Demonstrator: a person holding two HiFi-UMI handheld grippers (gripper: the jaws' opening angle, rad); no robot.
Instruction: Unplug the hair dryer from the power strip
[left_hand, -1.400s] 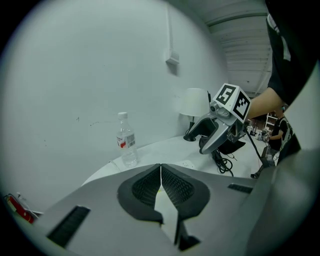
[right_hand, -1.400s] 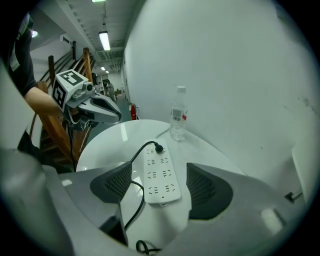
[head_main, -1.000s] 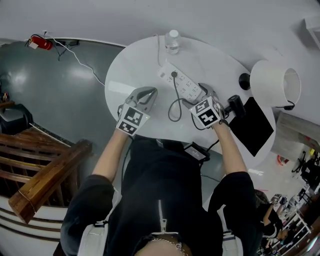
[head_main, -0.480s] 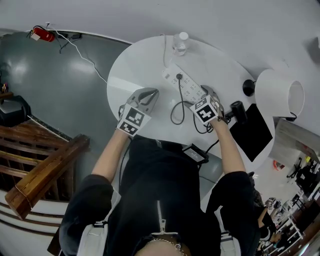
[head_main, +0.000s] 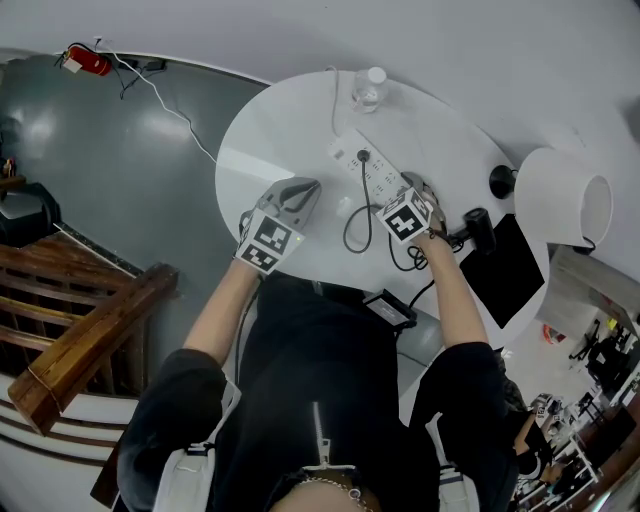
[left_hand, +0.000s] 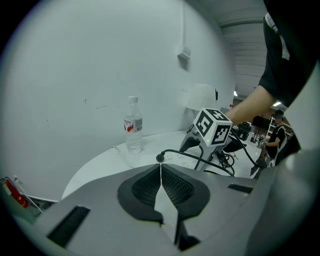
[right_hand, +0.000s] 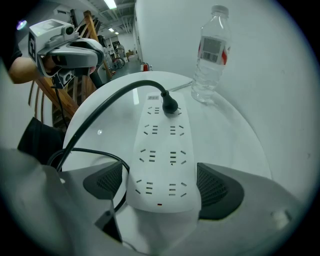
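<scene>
A white power strip (head_main: 378, 175) (right_hand: 162, 150) lies on the round white table (head_main: 270, 140). A black plug (head_main: 362, 156) (right_hand: 169, 105) sits in its far end. Its black cord (head_main: 350, 215) (right_hand: 110, 107) loops back toward me. My right gripper (head_main: 413, 190) (right_hand: 162, 186) points steeply down, open wide, with the strip's near end between its pads (right_hand: 217, 190). The black hair dryer (head_main: 478, 228) lies just right of it. My left gripper (head_main: 305, 186) (left_hand: 161, 172) hovers shut and empty over the table's left side.
A water bottle (head_main: 370, 88) (right_hand: 212, 55) (left_hand: 133, 131) stands beyond the strip's far end. A white lamp shade (head_main: 560, 195) and a black flat pad (head_main: 505, 262) occupy the table's right. A black adapter (head_main: 390, 307) hangs at the near edge. A wooden railing (head_main: 80, 340) is at left.
My right gripper has sunk and tipped down over the near end of the power strip. The left gripper has stayed put.
</scene>
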